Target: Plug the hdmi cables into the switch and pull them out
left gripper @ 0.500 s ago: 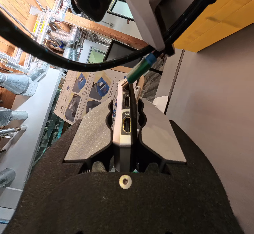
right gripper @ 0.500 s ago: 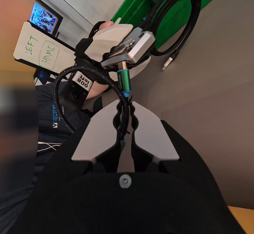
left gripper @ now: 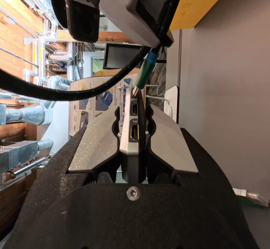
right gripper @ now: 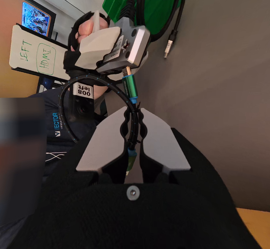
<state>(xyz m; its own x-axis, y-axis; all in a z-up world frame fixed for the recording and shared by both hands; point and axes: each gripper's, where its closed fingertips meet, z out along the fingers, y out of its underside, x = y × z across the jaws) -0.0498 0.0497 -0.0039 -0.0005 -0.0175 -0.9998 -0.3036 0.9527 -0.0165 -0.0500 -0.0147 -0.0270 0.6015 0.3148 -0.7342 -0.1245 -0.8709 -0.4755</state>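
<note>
Between the left hand-held gripper's [left gripper: 133,126] pinching fingers sits the slim silver HDMI switch [left gripper: 129,131]. Rightward, the right hand-held gripper [right gripper: 133,123] pinches the black braided cable [right gripper: 134,125]; its green metal plug [right gripper: 129,88] now tilts farther, tip at the end port, likely unseating.

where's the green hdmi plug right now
In the right wrist view the green HDMI plug sits just ahead of the right gripper, which pinches its braided cable; its metal tip meets the end port of the silver switch held by the left gripper.
</note>
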